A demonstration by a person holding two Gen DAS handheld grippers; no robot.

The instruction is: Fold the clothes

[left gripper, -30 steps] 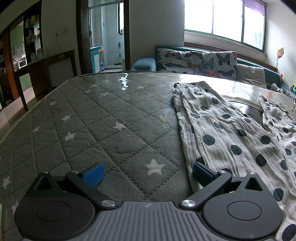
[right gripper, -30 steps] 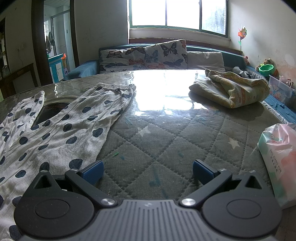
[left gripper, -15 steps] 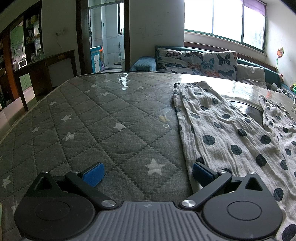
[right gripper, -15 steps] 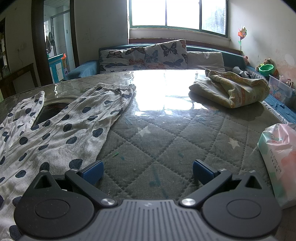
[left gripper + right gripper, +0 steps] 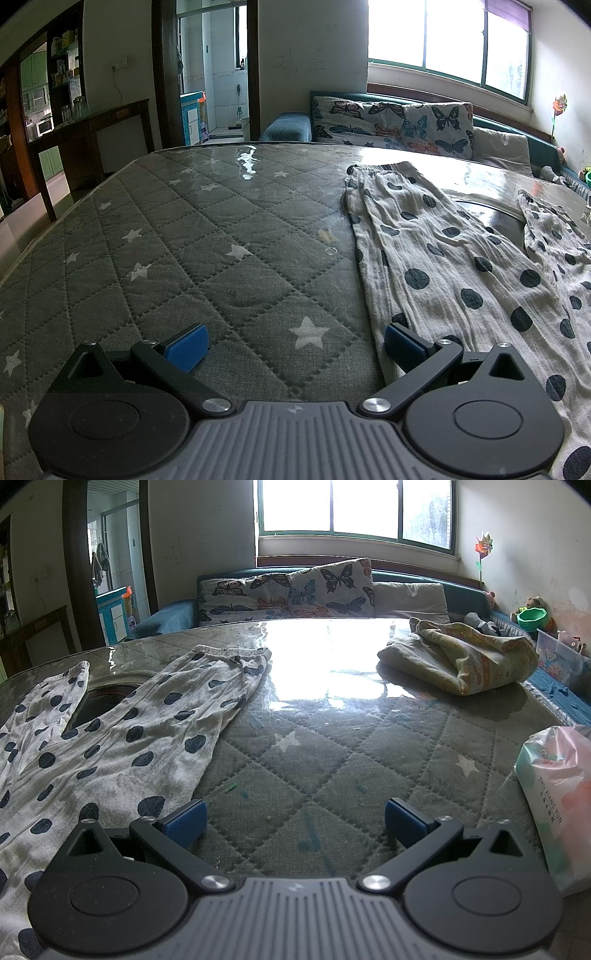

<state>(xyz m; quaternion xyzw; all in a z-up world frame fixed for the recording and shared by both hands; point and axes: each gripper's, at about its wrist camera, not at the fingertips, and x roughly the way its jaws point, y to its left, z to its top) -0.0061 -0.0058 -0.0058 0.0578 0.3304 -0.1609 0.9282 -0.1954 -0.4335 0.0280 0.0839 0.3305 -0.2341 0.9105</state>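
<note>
Nothing moved since before, our left gripper (image 5: pixel 293 345) and right gripper (image 5: pixel 293 821) wide open, empty, at mattress (image 5: pixel 184 240) near edge, dotted pants (image 5: pixel 443 258) flat between us

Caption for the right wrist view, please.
Open right gripper poised over the quilted table cover, polka-dot trousers spread flat beside it.
</note>
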